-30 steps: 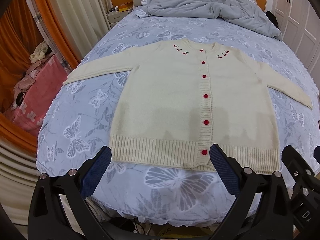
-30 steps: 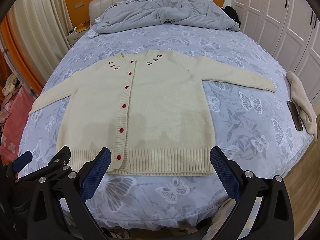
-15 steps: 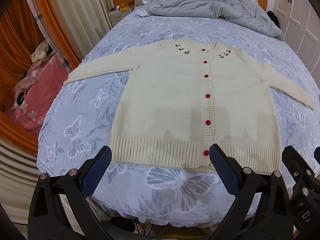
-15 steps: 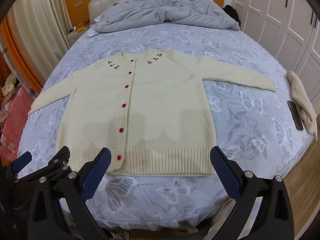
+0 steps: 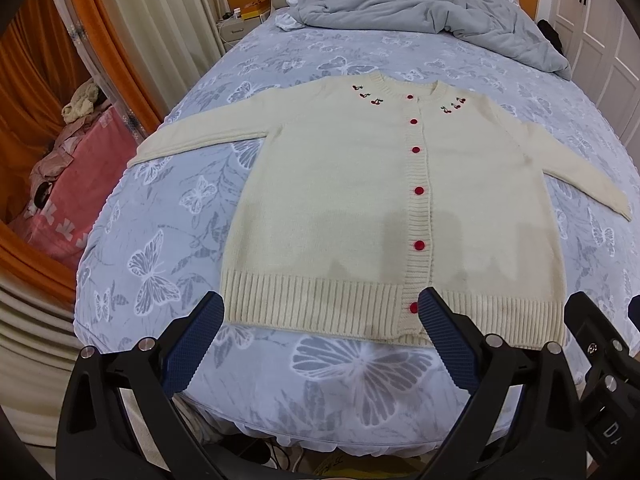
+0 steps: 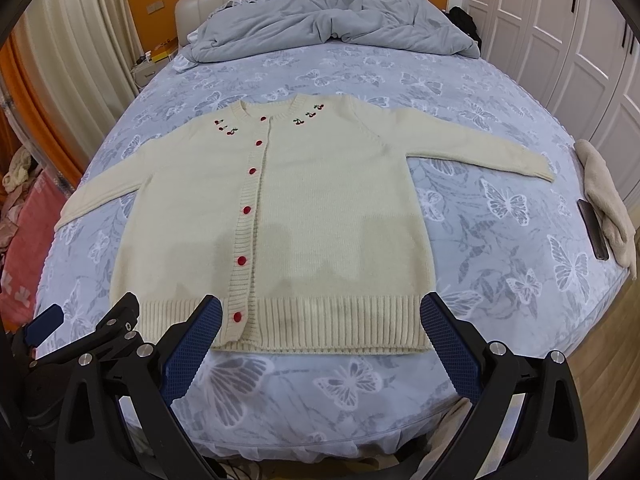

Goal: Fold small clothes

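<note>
A cream knit cardigan [image 5: 352,200] [image 6: 328,216] with red buttons and cherry embroidery at the collar lies flat and face up on the bed, both sleeves spread out sideways. Its ribbed hem faces me. My left gripper [image 5: 320,320] hovers open just in front of the hem's left half, nothing between its blue pads. My right gripper [image 6: 320,320] hovers open in front of the hem's right half, also empty. Each gripper shows at the edge of the other's view.
The bed [image 6: 500,208] has a blue butterfly sheet and a crumpled grey duvet [image 6: 328,16] at the headboard. A beige cloth [image 6: 608,204] and a dark flat object [image 6: 592,228] lie at the right edge. Pink bedding [image 5: 68,188] and curtains stand left; white wardrobes right.
Both grippers have drifted slightly, so the cardigan sits a little lower in the frames. Nothing on the bed has moved and both stay open.
</note>
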Available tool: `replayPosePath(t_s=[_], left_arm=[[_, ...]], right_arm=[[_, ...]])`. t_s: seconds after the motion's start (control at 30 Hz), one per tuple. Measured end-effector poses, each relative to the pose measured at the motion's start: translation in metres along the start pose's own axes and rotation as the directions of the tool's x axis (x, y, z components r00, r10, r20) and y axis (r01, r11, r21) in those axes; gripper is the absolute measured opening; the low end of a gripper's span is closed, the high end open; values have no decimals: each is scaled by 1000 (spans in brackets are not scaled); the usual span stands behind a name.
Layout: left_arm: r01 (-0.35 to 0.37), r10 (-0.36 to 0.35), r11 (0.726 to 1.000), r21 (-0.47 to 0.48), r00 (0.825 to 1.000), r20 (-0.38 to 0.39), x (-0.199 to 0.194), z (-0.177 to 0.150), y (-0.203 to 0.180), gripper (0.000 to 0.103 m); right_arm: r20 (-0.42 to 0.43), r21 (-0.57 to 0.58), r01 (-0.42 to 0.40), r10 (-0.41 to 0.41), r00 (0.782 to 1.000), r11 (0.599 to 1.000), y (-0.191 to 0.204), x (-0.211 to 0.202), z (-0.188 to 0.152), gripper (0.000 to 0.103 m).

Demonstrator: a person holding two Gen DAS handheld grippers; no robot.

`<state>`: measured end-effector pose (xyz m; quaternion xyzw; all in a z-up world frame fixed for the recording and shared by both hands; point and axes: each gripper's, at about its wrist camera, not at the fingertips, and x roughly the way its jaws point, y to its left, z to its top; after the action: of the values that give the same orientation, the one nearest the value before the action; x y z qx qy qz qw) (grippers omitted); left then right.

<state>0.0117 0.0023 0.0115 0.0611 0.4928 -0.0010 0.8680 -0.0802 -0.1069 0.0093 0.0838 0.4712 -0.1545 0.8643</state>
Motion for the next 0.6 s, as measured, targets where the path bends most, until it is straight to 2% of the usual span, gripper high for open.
replayPosePath(t_s=[0.37,0.5,0.6], left_arm=[[-12,12,1000,1,999,-30,15,3,-4,95],[14,-13,1000,15,999,-44,27,5,-11,96],[33,-31,999,32,998,-49,38,7,-13,97]], right_arm=[[-32,13,-16,16,999,1000,-2,21,0,98],[-80,15,-79,80,994,997,-10,43,-1,98],[-79,16,-73,74,994,997,-34,61,5,98]])
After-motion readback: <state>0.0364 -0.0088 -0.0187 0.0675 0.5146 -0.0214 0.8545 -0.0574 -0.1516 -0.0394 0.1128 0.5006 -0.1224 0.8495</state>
